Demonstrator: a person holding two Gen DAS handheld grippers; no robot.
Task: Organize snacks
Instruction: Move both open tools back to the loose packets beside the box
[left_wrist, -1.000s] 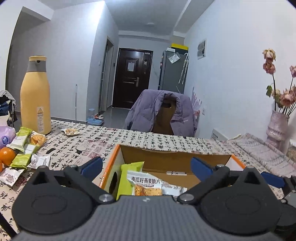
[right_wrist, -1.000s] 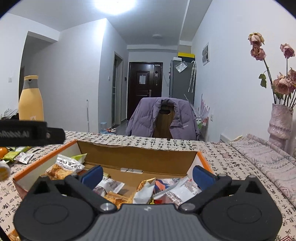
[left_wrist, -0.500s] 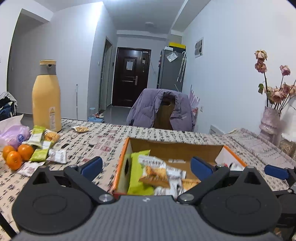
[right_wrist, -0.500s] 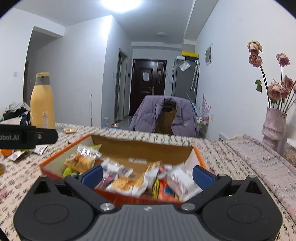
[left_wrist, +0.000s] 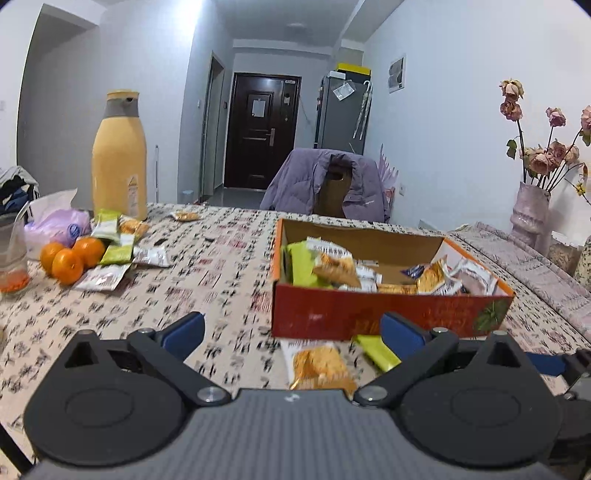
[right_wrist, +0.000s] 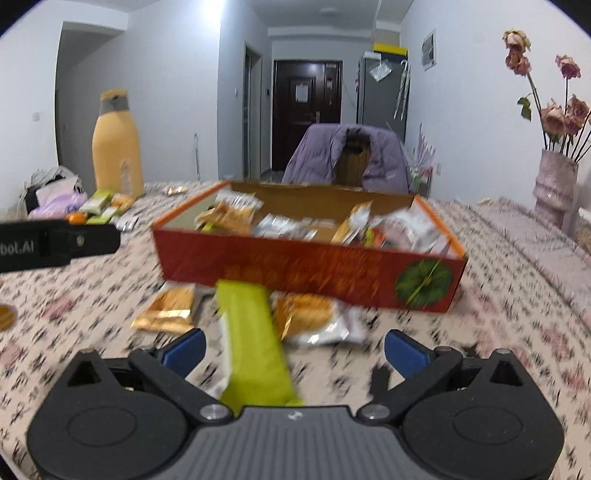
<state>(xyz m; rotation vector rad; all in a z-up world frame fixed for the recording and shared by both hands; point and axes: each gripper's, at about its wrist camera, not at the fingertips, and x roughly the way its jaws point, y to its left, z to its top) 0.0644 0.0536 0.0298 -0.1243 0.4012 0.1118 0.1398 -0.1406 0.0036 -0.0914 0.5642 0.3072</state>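
Your right gripper (right_wrist: 293, 349): jaws spread wide, nothing between the pads. A green packet (right_wrist: 255, 347) lies on the tablecloth (right_wrist: 517, 295) in the gap, lengthwise toward the camera, not pinched. Motion blur here.

Your left gripper (left_wrist: 291, 330): jaws equally wide, empty. An orange-and-white snack packet (left_wrist: 317, 363) lies on the cloth between its fingers, a green one (left_wrist: 376, 350) just beside it to the right.

Just past the right gripper: a gold packet (right_wrist: 166, 308) left of the green one, an orange-and-white packet (right_wrist: 314, 317) right of it. All loose on the cloth, close against the near wall of the red cardboard box (right_wrist: 306, 267).

The box stands open-topped and holds a jumble of snack packets (left_wrist: 369, 266), piled thicker at the left end.

Farther left: more loose packets (left_wrist: 114, 254) beside three oranges (left_wrist: 70, 256), a purple bag (left_wrist: 59, 225), a tall yellow bottle (left_wrist: 120, 158).

Far right: vase of dried roses (left_wrist: 530, 218). Beyond the table, a chair with a purple jacket (left_wrist: 325, 184).
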